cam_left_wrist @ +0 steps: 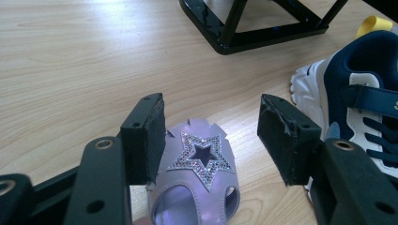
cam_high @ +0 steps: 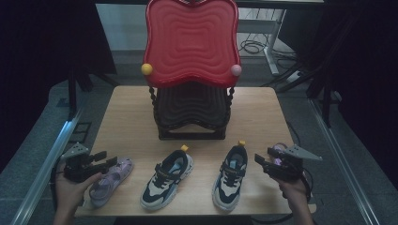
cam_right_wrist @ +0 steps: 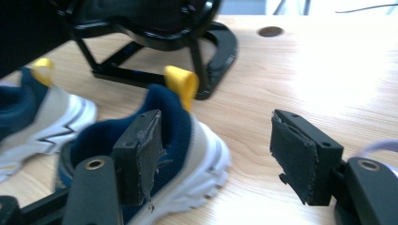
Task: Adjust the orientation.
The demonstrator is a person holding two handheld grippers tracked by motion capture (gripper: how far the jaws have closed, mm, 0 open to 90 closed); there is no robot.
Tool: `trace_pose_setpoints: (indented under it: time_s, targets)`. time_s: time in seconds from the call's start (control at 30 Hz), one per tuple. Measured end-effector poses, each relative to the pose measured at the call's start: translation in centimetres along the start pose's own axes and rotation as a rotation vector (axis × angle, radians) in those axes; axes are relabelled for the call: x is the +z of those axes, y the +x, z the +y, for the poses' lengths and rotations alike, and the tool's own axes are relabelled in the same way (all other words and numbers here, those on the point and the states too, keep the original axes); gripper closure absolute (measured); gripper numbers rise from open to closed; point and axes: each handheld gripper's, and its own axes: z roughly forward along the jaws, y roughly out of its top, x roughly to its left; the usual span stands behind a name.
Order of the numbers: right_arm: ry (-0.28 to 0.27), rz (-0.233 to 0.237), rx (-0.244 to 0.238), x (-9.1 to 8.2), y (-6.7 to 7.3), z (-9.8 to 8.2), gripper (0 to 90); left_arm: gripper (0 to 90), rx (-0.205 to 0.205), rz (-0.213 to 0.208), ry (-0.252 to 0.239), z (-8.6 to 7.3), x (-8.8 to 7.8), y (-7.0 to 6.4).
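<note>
Left tongs (cam_left_wrist: 211, 136) gape wide over the lilac sandal (cam_left_wrist: 199, 173) at the desk's (cam_high: 263, 112) near left edge, toe between the pads, unpinched; right tongs (cam_right_wrist: 216, 154) open beside the navy sneaker (cam_right_wrist: 164, 154); lower squarely, close across the star strap.

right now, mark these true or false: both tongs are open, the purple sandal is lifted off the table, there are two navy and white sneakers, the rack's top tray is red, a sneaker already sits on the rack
1. Both tongs are open. True: the left tongs stand wide above the purple sandal, and the right tongs grip nothing.
2. The purple sandal is lifted off the table. False: it lies on the wooden table.
3. There are two navy and white sneakers. True: the left sneaker and the right sneaker.
4. The rack's top tray is red. True: red tray.
5. A sneaker already sits on the rack. False: both sneakers are on the table in front of the rack.
</note>
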Motion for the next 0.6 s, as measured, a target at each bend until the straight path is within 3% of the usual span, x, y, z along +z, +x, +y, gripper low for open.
trace_pose_setpoints:
  time_s: [0.2,0.37,0.6]
  targets:
    - [0.021,-0.061,0.013,-1.4,-1.7,-0.7,42.5,41.9,0.003,-0.007,0.003,0.0,0.0,-0.2]
    - [0.010,-0.039,0.033,-2.4,-2.6,-1.0,57.2,42.0,0.005,-0.015,0.010,0.0,0.4,-0.3]
    - [0.028,-0.049,-0.010,-3.5,-3.1,-1.4,80.8,41.8,0.016,-0.025,0.032,0.0,1.0,-0.6]
